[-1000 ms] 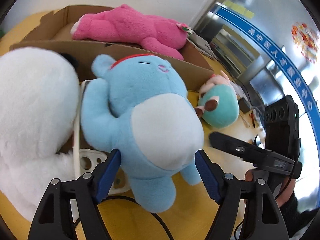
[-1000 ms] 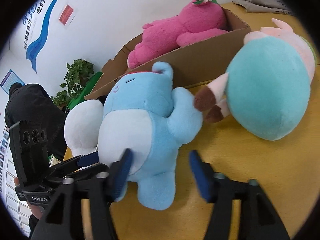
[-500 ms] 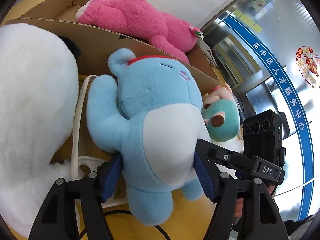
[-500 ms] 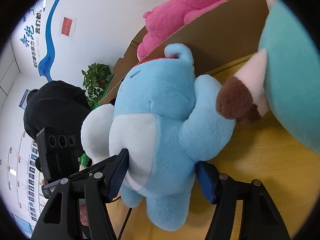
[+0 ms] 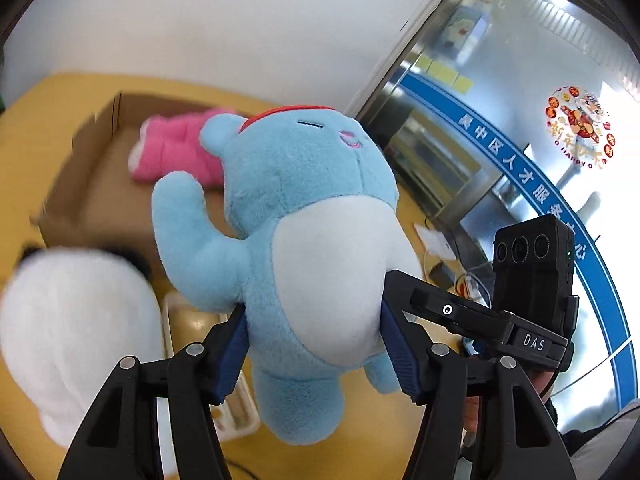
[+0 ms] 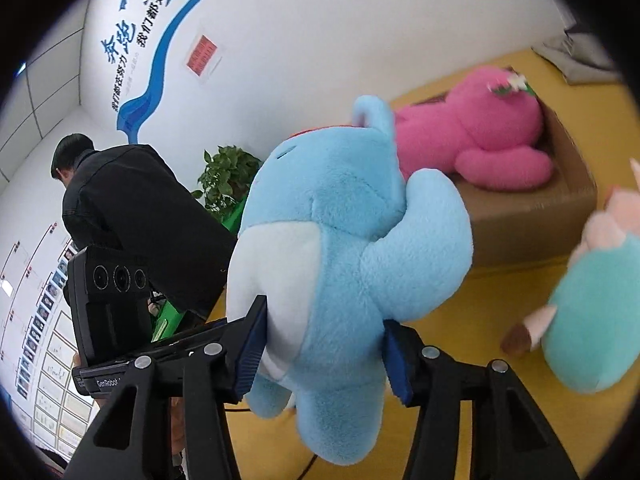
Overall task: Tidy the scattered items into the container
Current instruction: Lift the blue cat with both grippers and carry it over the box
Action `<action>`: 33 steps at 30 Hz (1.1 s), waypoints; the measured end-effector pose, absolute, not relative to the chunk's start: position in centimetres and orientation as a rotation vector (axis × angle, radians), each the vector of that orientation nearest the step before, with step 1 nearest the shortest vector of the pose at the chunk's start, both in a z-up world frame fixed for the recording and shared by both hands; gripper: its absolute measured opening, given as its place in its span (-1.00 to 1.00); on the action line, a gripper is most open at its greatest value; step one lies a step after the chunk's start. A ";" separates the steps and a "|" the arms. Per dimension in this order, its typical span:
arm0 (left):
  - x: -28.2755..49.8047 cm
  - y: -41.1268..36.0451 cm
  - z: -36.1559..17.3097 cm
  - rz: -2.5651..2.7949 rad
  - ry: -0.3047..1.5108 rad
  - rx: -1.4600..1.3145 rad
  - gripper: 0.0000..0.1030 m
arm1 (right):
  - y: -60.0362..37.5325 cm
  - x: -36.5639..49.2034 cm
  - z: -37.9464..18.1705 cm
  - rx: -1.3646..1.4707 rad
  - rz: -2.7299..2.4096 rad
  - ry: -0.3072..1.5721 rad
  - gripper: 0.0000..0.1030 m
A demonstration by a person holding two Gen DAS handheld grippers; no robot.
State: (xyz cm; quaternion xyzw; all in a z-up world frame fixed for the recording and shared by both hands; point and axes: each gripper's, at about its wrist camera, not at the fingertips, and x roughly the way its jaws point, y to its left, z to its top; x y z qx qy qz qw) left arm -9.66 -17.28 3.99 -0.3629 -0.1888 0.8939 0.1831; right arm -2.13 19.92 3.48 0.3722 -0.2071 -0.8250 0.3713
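A light blue plush toy (image 5: 304, 240) with a white belly is held in the air by both grippers. My left gripper (image 5: 314, 344) is shut on its lower body. My right gripper (image 6: 324, 350) is shut on the same toy (image 6: 344, 248) from the other side. Below and behind it stands an open cardboard box (image 5: 92, 184), also in the right wrist view (image 6: 532, 216). A pink plush (image 5: 176, 152) lies inside the box, also seen in the right wrist view (image 6: 472, 140).
A big white plush (image 5: 76, 328) lies on the yellow table (image 5: 44, 96) in front of the box. A white power strip (image 5: 192, 320) lies beside it. A teal and pink plush (image 6: 588, 316) lies on the table at right. A person in black (image 6: 132, 208) stands behind.
Both grippers closed on the blue plush and lifted it off the table. It now hangs above the level of the box rim.
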 end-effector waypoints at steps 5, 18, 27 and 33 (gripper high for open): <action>-13.8 -21.5 7.9 2.614 -0.447 -0.964 0.29 | 16.0 -6.8 7.5 0.846 -2.122 -0.461 -0.02; -24.9 -31.6 3.6 2.614 -0.504 -1.171 0.29 | 6.4 -18.8 3.1 0.945 -2.026 -0.575 -0.03; -28.5 -33.0 -4.6 2.534 -0.538 -1.455 0.29 | 3.5 -22.2 -6.4 1.290 -1.972 -0.678 -0.05; -28.3 -31.9 -4.2 2.544 -0.464 -1.539 0.42 | 3.1 -21.1 -8.2 1.391 -1.954 -0.682 0.07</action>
